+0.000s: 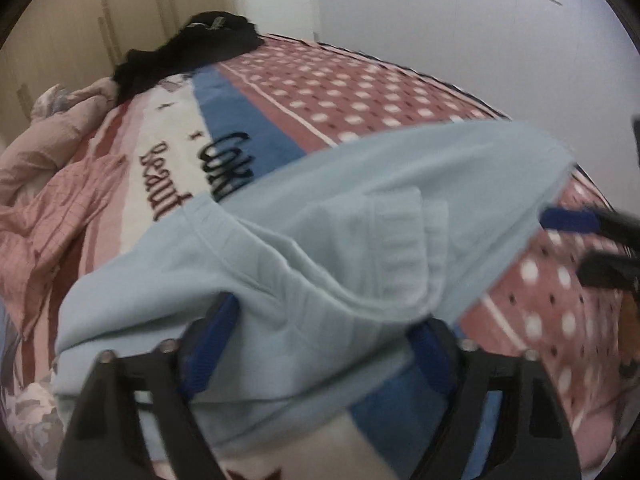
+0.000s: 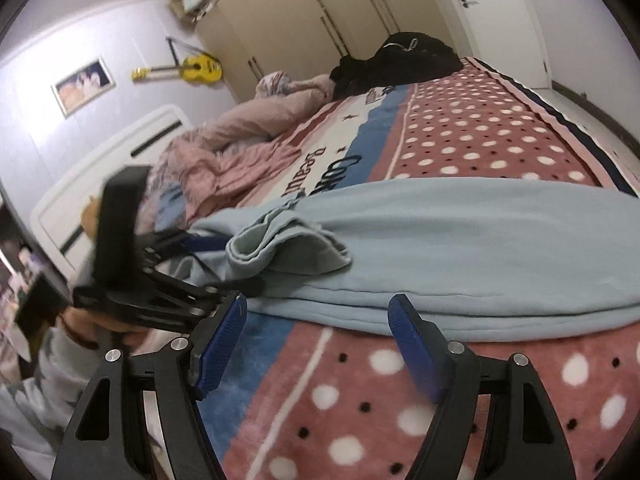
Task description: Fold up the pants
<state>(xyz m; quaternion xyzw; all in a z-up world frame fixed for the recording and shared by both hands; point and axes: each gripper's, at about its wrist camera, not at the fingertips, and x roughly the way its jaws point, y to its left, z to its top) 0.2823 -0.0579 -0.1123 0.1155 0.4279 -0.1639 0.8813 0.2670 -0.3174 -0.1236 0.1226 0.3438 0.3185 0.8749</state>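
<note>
Light blue pants (image 2: 460,240) lie across the near part of a bed, on a pink dotted blanket (image 2: 480,136) with a blue and white lettered band. In the right wrist view the cloth shows stacked layers along its near edge, so at least one fold appears to be made already. One end, bunched with its ribbed cuff or waistband turned up, rests on top of the stack at the left of that view.

The left tool (image 1: 324,320) reaches into this bunched end: cloth lies between its blue pads (image 1: 210,344), which stand partly apart. Whether they actually pinch the fabric cannot be told, since the cloth hides the tips and the view is blurred. The right tool (image 2: 316,340) hovers just short of the near folded edge over the blanket, jaws spread and holding nothing.

Judged from this layout, the task is partway along. What seems left is to lay the loose end flat, bring one half over the other for a final compact fold, and smooth the stack.

A black garment (image 2: 400,60) and a crumpled pink quilt (image 2: 248,136) lie well apart at the far end of the bed, away from the work.
</note>
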